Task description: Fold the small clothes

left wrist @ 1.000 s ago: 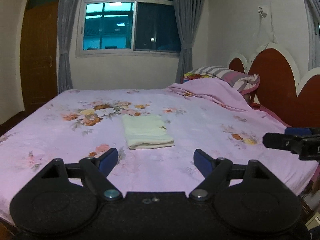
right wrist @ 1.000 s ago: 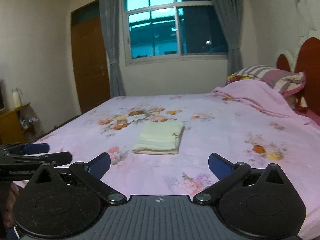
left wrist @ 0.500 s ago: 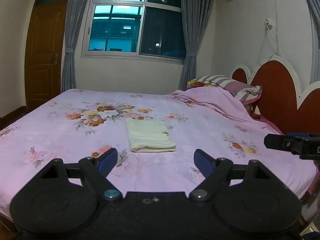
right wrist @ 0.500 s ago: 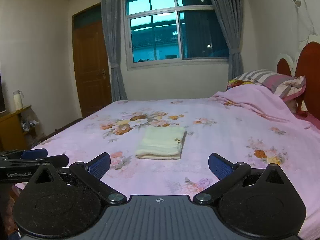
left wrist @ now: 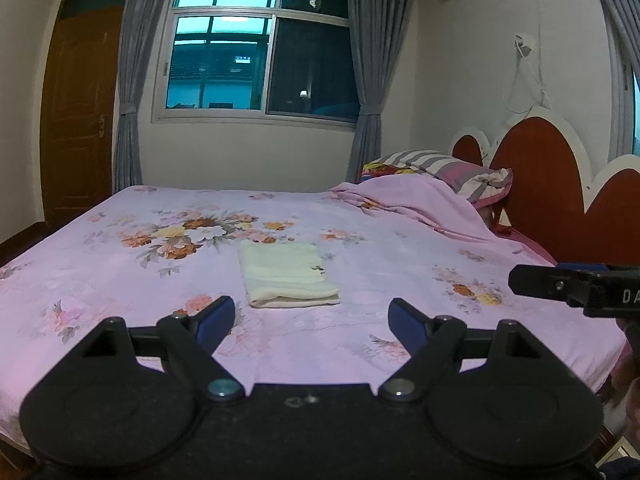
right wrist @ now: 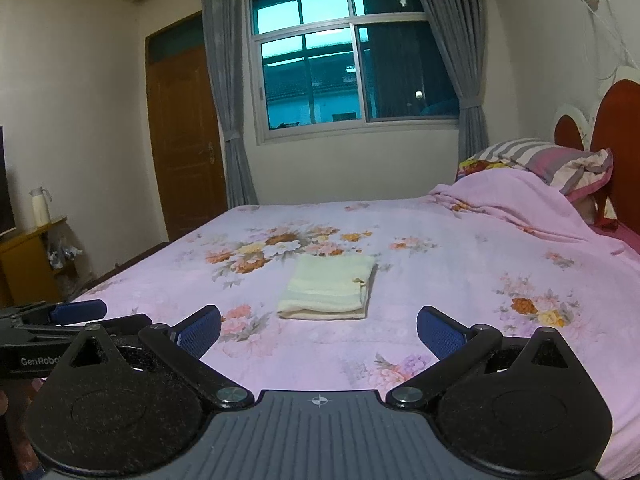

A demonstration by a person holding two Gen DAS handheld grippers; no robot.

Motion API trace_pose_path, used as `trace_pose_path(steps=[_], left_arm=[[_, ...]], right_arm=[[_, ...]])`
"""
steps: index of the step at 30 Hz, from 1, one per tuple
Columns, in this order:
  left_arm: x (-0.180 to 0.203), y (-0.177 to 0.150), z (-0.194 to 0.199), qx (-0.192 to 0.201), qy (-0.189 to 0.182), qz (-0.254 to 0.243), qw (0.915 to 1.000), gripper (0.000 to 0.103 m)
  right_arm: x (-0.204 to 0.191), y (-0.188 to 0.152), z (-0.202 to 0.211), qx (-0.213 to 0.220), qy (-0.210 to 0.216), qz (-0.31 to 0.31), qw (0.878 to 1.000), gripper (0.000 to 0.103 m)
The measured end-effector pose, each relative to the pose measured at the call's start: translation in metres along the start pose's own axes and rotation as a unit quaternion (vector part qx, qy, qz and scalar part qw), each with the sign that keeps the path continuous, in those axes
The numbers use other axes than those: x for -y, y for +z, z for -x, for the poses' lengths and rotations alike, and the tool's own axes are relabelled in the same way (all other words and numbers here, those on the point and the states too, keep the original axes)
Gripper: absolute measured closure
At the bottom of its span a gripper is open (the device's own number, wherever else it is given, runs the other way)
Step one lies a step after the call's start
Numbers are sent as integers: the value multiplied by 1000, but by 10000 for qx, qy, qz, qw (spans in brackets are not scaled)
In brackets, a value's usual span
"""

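A small pale yellow garment (left wrist: 287, 275) lies folded into a neat rectangle on the pink floral bedsheet (left wrist: 120, 280); it also shows in the right wrist view (right wrist: 330, 288). My left gripper (left wrist: 311, 322) is open and empty, held above the bed's near edge, well short of the garment. My right gripper (right wrist: 319, 330) is open and empty, also back from the garment. The right gripper's fingers (left wrist: 560, 285) show at the right edge of the left wrist view. The left gripper's fingers (right wrist: 76, 312) show at the left edge of the right wrist view.
A pink blanket (left wrist: 420, 204) and a striped pillow (left wrist: 452, 170) lie against the red headboard (left wrist: 560, 196) at the right. A window (left wrist: 260, 52) with grey curtains and a wooden door (left wrist: 76, 116) are beyond. A side table (right wrist: 28, 256) with a white flask (right wrist: 40, 208) stands left.
Both grippers have lifted and tilted up, away from the bed, so more wall and window show. The folded garment has not moved. Both grippers stay open.
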State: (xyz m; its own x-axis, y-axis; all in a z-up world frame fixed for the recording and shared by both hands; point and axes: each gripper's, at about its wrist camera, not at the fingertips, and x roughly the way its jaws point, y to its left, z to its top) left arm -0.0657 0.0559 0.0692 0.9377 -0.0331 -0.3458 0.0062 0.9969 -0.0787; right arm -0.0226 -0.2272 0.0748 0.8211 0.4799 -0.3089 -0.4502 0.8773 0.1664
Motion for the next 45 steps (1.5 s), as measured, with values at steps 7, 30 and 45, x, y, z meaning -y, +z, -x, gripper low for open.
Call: trace_pose_path(steps=[7, 30, 45], left_arm=[[1, 0, -1, -32, -16, 16, 10000, 19], [2, 0, 4, 37, -20, 53, 10000, 18], [1, 2, 7, 66, -36, 45, 10000, 18]], right_arm=[[0, -2, 1, -28, 11, -25, 10000, 0], [7, 2, 5, 46, -43, -28, 10000, 0], [7, 5, 3, 49, -30, 14, 10000, 0]])
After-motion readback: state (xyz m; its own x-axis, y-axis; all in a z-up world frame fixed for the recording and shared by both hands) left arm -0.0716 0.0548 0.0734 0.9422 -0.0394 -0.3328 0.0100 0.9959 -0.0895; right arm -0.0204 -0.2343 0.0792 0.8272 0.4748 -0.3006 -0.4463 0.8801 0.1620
